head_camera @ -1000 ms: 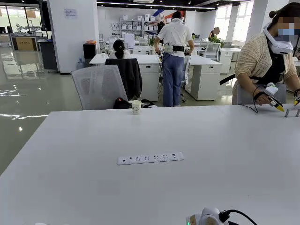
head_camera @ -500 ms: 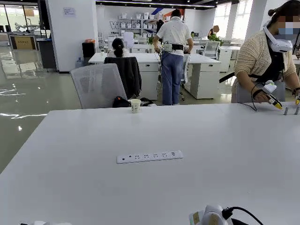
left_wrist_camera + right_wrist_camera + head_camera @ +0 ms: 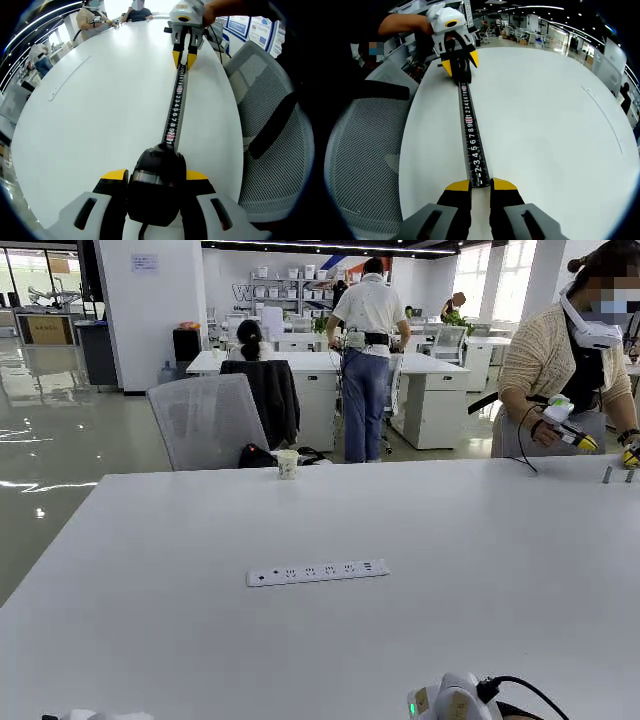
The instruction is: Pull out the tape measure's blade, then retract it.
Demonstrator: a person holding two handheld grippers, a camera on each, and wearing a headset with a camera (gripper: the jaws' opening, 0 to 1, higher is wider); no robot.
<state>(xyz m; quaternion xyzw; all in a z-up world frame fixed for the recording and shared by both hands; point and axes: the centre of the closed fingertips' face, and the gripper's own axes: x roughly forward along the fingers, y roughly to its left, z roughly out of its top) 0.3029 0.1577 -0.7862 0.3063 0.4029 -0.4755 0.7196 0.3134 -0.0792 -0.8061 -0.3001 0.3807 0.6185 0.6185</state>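
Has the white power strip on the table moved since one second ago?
No. The power strip keeps its place relative to the paper cup on the table; only the camera shifted slightly.

Open-plan office: desks (image 3: 300, 364), mesh chair (image 3: 205, 422)

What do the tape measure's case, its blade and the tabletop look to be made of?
The case is black with a dull sheen, so likely hard plastic, perhaps rubber-coated. The blade is a thin, straight strip with printed black and red numerals, probably painted metal. The tabletop is smooth, white and faintly glossy, probably laminate; its core cannot be told.
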